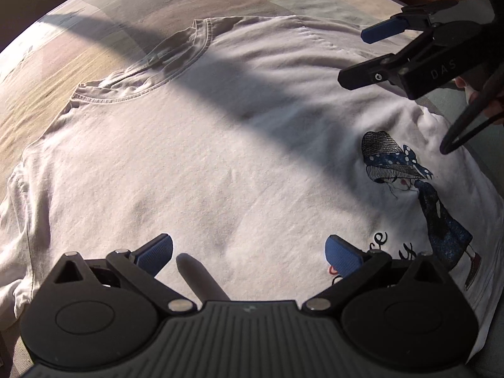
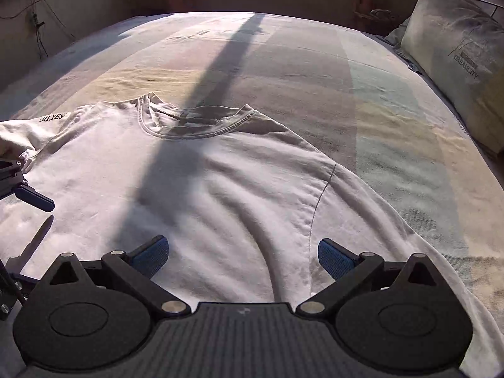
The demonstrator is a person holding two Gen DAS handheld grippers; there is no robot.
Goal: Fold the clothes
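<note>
A white T-shirt (image 2: 220, 170) is laid flat, front up, on a bed (image 2: 362, 72) covered in a pastel striped sheet, its neckline pointed away and a printed figure (image 1: 419, 195) seen near the hem. The left hand-held gripper (image 1: 249, 252) is held spread above the shirt's body, nothing pinched. The right hand-held gripper (image 2: 242, 255) is likewise spread, over the sleeve seam; a pillow (image 2: 456, 50) is noted at the far right.

The left wrist camera is looking forward between its own spread fingers, close above the white T-shirt (image 1: 220, 157), catching the right gripper (image 1: 375, 53) at upper right. The right wrist camera is facing along the shirt toward the collar (image 2: 195, 126) and bed (image 2: 315, 63). Both are sharing the shirt's chest and neckline.
</note>
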